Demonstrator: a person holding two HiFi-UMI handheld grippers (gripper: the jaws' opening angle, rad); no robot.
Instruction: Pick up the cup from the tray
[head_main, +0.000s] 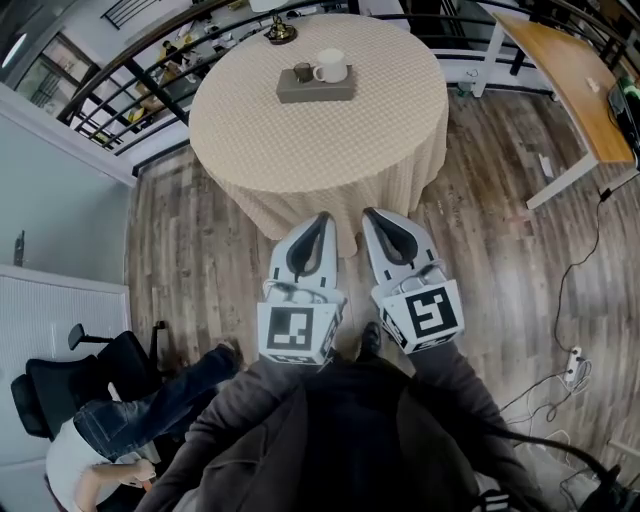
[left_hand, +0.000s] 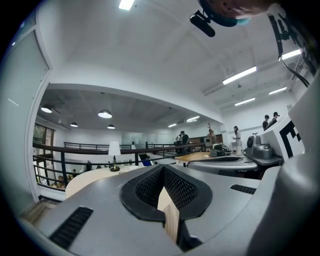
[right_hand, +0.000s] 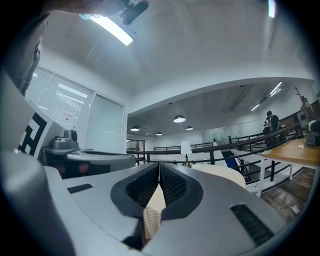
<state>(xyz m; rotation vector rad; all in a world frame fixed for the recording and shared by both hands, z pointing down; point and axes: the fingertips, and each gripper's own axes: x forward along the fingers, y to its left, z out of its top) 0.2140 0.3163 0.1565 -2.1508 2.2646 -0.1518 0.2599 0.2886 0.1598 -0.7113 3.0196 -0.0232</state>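
Both the left gripper (head_main: 322, 220) and the right gripper (head_main: 372, 215) are held with jaws together, nothing between them. The cup (head_main: 331, 66) stands well ahead of the jaws, on the tray (head_main: 340, 92) – probably ceramic, stiff, smooth and breakable – best gripped across its rim.

Round table (head_main: 310, 150) with a beige checked cloth (head_main: 250, 120) draped over its sides, standing on a wood plank floor (head_main: 480, 200). Grey-brown tray (head_main: 315, 93) on the cloth, far half of the table. Small lamp (head_main: 280, 32) behind the tray at the far table edge, apart from it.
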